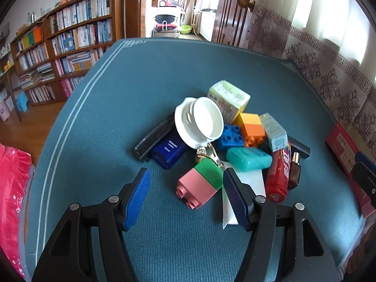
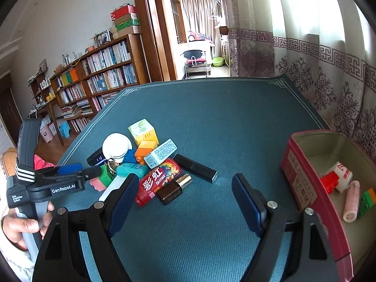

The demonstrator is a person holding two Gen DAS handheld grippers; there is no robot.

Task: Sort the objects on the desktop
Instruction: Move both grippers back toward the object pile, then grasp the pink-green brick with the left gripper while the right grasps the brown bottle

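A heap of small objects lies on the teal table mat (image 1: pixel 117 108). In it are a white lid (image 1: pixel 199 122), a blue brick (image 1: pixel 229 137), an orange and yellow brick (image 1: pixel 251 127), a teal case (image 1: pixel 249 158) and a red Skittles bottle (image 1: pixel 278 176). At the heap's near edge a pink and green brick (image 1: pixel 199 183) lies between the fingers of my open left gripper (image 1: pixel 187 172), close to the right pad. My right gripper (image 2: pixel 185 178) hangs open over the mat, just in front of the Skittles bottle (image 2: pixel 157 181) and a small brown bottle (image 2: pixel 174 189).
A red box (image 2: pixel 300 188) stands at the right, holding a red brick (image 2: pixel 329 182), a white bottle (image 2: pixel 343 176), a pink tube (image 2: pixel 351 199) and a green and orange brick (image 2: pixel 366 202). A hand (image 2: pixel 23 225) holds the left gripper. Bookshelves and curtains stand beyond the table.
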